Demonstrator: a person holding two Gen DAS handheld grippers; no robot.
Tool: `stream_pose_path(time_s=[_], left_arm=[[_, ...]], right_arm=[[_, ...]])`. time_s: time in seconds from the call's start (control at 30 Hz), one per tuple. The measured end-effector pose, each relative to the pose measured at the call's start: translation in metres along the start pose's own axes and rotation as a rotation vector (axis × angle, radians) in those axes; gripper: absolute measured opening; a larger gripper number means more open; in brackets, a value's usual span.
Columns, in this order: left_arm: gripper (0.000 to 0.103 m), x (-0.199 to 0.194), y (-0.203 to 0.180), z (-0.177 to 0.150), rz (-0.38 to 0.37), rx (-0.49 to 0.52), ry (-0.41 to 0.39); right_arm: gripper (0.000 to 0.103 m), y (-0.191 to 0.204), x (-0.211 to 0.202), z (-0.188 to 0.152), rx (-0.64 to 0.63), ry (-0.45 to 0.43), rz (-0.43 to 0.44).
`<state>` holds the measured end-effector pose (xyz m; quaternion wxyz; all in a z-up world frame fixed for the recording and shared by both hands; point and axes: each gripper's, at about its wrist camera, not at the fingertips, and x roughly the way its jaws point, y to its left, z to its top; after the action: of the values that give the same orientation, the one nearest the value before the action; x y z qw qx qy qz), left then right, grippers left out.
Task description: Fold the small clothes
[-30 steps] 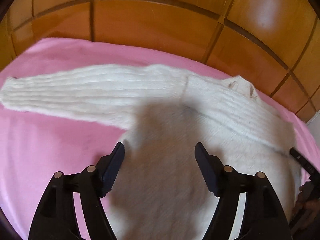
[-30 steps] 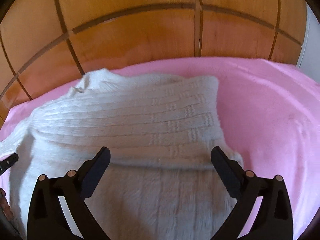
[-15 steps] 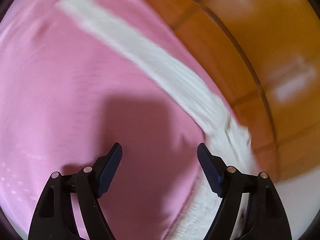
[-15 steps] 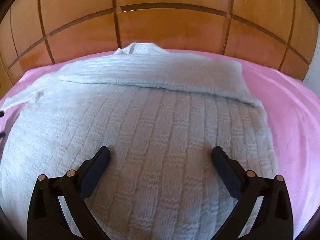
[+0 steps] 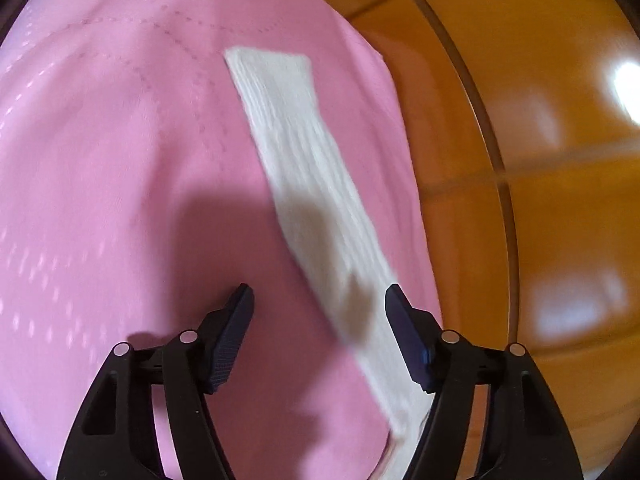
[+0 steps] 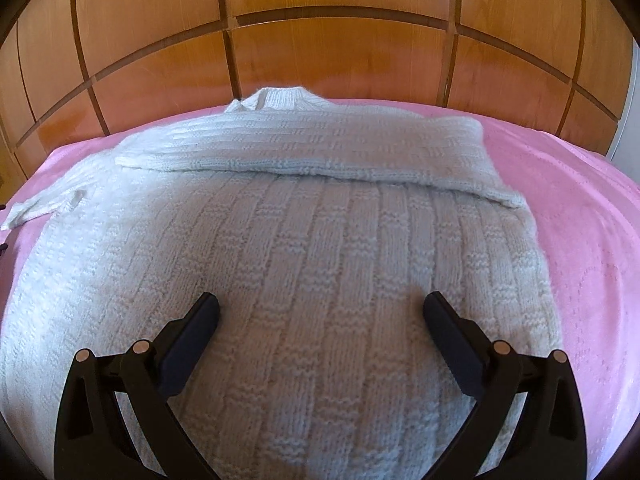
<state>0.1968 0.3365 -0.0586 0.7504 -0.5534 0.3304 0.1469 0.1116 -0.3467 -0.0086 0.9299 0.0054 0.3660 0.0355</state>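
Lying flat on smooth pink bedding (image 6: 580, 216), the ribbed white knit sweater (image 6: 312, 264) sits untouched under wide-open right tongs (image 6: 320, 312) and closing, empty left tongs (image 5: 318, 300).

White knitted sweater (image 6: 320, 260) lying flat on a pink bedcover (image 6: 580, 240), collar (image 6: 280, 98) toward the wooden panelled headboard (image 6: 340, 40). One sleeve (image 6: 320, 152) is folded across the chest, running from the right shoulder toward the left side; the other sleeve (image 6: 40, 208) extends off toward the left edge of the view. The right gripper (image 6: 320, 312) is directed at the lower body of the sweater, jaws spread wide, with knit visible between them and nothing clamped.
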Motion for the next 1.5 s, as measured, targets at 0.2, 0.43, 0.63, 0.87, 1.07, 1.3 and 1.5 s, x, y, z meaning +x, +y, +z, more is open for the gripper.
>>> stream_pose_path(time_s=[0.2,0.43,0.63,0.87,1.07,1.3,1.5], left_arm=[[0.067,0.016,-0.004,0.035,0.065,-0.035,-0.074],[0.006,0.026,-0.046,0.024,0.051,0.137,-0.058],[0.006,0.03,-0.139,-0.061,-0.133,0.404,0.06],[0.006,0.048,-0.202,-0.217,-0.25,0.7,0.276],[0.057,0.054,-0.195,-0.307,-0.207,0.949,0.399],[0.057,0.042,-0.146,-0.31,-0.117,1.011,0.322],[0.057,0.02,-0.101,-0.3,-0.138,0.964,0.272]], right_arm=[[0.101,0.001,0.003,0.001,-0.005,0.002,-0.007],[0.101,0.003,0.004,0.0,-0.004,0.002,-0.01],[0.101,0.003,0.004,0.0,-0.004,0.001,-0.009],[0.101,0.001,0.004,0.0,0.002,-0.001,-0.002],[0.101,-0.001,0.003,0.001,0.008,-0.004,0.009],[0.101,0.0,0.002,0.002,0.005,0.002,0.007],[0.093,0.019,-0.013,0.026,-0.027,0.004,0.132]])
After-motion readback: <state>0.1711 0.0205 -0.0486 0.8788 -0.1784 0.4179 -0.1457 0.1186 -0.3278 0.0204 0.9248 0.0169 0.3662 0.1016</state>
